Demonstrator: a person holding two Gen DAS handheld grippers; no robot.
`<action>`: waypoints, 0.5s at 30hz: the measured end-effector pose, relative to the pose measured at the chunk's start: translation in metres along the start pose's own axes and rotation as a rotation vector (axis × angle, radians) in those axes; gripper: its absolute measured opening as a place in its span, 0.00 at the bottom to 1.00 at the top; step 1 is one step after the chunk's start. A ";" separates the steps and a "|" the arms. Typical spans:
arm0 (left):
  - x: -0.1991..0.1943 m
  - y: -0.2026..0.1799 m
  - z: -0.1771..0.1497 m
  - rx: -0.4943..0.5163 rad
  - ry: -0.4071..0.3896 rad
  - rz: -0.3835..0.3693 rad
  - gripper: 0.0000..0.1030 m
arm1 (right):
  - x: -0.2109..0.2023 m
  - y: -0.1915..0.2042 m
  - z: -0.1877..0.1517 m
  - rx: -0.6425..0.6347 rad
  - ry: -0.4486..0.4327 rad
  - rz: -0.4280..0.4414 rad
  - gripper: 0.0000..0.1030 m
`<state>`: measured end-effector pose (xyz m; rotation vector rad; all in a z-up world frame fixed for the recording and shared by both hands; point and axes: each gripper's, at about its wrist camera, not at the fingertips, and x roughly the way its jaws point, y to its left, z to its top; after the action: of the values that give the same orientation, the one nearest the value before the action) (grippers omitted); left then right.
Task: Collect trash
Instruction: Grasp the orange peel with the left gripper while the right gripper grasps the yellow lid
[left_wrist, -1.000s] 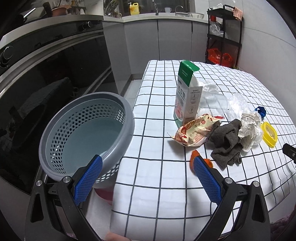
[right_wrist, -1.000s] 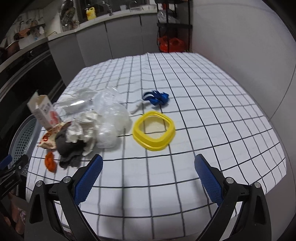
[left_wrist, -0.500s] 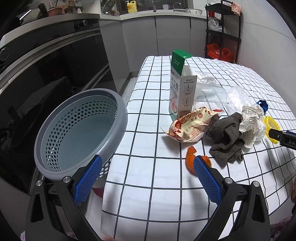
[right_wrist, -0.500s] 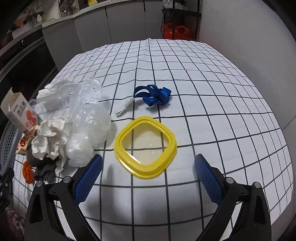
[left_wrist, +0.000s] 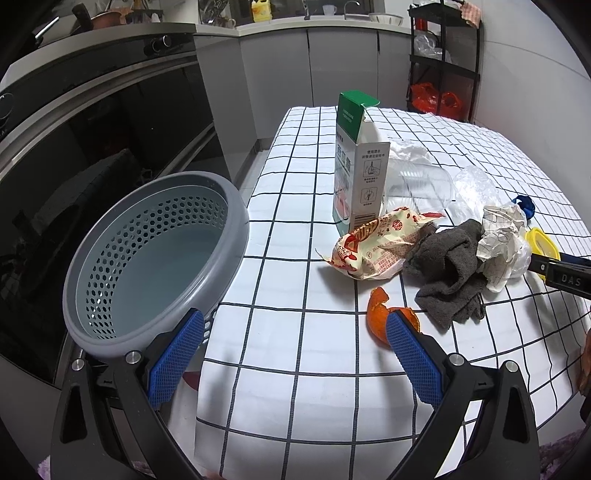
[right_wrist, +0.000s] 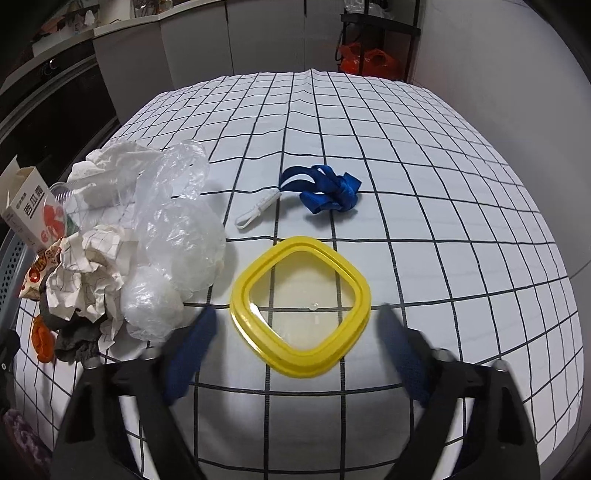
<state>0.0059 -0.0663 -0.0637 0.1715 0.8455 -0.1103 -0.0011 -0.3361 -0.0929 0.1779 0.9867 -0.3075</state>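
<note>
Blurred right gripper (right_wrist: 295, 347) closing around yellow lid (right_wrist: 300, 308)

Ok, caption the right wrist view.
Right gripper closing around yellow lid, not yet gripping, beside crumpled trash.

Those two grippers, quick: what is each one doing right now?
Left gripper: open, holding nothing.
Right gripper: open but closing, fingers either side of the yellow lid, not yet gripping it.

Right gripper (right_wrist: 297, 347) fingers (right_wrist: 190, 354) motion-blurred, closing around yellow lid (right_wrist: 300, 308); orange peel (left_wrist: 380, 317) partly hidden behind left pad (left_wrist: 413, 360).
</note>
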 end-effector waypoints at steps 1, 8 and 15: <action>0.000 -0.001 0.000 0.002 0.001 -0.001 0.94 | 0.000 0.000 0.000 -0.001 -0.002 0.005 0.71; 0.000 -0.007 -0.002 0.015 0.010 -0.031 0.94 | -0.015 -0.005 0.000 0.035 -0.047 0.034 0.70; 0.009 -0.016 -0.006 0.012 0.052 -0.078 0.94 | -0.036 -0.008 0.000 0.085 -0.074 0.081 0.70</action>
<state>0.0052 -0.0806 -0.0762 0.1527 0.9035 -0.1849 -0.0222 -0.3371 -0.0622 0.2809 0.8914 -0.2805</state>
